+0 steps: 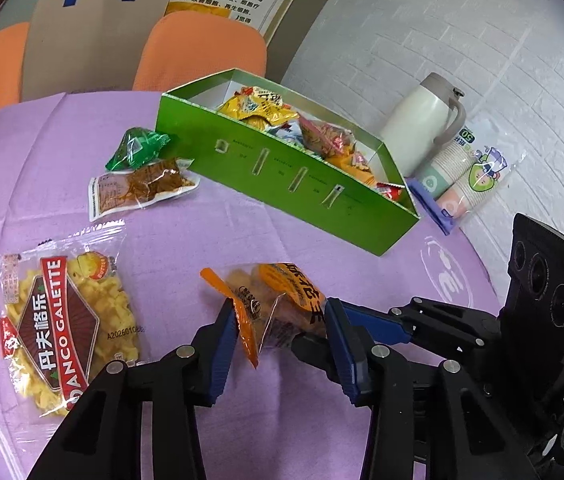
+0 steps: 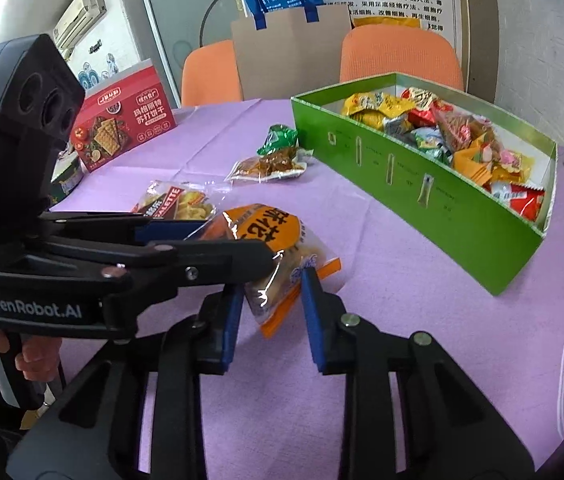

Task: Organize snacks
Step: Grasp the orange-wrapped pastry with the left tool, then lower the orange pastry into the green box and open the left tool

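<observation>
Closest in, on the left gripper [image 1: 280, 312]: blue pads set at a middling width, pressed against both sides of an orange-and-clear plastic snack packet [image 1: 278, 304], apparently pinching it. From the right wrist view, tilted, with its lower end just off the purple tablecloth [image 2: 401, 320]. Straddling that same lower end: the right gripper [image 2: 270, 292], fingers partly apart; cannot tell whether gripping or merely beside the wrapper.

Well on the way, judging by the long green cardboard box [image 1: 282, 184]: already heaped with mixed yellow, red and silver wrappers along most of its length. Left outside it, besides the held packet:
- a clear bag of yellow biscuits with a red-and-brown label [image 1: 66, 324], flat on the cloth near the left gripper;
- a clear pouch of dark brown strips [image 1: 146, 188] and a crinkled green foil packet [image 1: 138, 148], both just beside the box's near end.

Also outside: a red cracker carton [image 2: 126, 128], standing well apart at the table's far side; unclear whether meant for the box. So probably four pieces to go, the orange one likely next.
</observation>
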